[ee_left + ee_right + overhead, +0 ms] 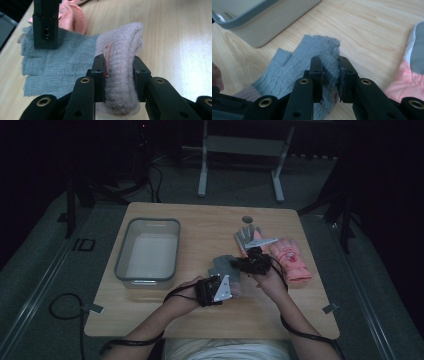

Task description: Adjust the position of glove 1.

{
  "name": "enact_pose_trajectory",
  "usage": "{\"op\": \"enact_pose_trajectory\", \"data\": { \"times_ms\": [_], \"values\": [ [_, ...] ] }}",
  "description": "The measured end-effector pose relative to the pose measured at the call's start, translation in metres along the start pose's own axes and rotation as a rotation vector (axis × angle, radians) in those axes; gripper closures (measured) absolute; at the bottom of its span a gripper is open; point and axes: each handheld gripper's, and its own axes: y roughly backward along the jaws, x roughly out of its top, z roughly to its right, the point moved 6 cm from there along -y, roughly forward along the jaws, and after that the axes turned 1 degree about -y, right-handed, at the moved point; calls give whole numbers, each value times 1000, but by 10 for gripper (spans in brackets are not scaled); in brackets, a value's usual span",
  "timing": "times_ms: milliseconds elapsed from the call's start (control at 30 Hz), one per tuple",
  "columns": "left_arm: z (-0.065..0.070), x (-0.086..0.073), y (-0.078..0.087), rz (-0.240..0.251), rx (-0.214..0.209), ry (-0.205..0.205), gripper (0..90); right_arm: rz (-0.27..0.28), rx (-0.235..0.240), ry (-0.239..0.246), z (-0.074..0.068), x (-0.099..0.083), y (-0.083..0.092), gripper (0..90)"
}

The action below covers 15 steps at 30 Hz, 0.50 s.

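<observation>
High view: grey knit glove (226,266) sits mid-desk (200,222), pinched at both ends. Left gripper (118,78) clamps its pale pinkish cuff; right gripper (330,80) nips the grey finger end. Pink glove (290,259) lies just right of the hands, with a grey-palmed one (246,237) behind, apparently its mate. Grey bin (148,252) stands well left, seemingly nothing inside, though light is dim.

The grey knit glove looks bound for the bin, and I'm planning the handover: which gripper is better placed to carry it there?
Probably left. The left gripper, shut on the grey knit glove's cuff, sits nearer the bin; the right gripper pinches its finger end, farther away.
</observation>
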Motion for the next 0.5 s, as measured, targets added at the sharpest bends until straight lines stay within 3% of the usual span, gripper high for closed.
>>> {"op": "enact_pose_trajectory", "data": {
  "times_ms": [133, 500],
  "values": [
    [-7, -4, 6, -11, 5, 10, 690, 0, -1, 40, -8, 11, 0, 766],
    [-30, -11, 36, -40, 54, 9, 692, 53, 30, 89, -26, 50, 0, 765]
  ]
}}
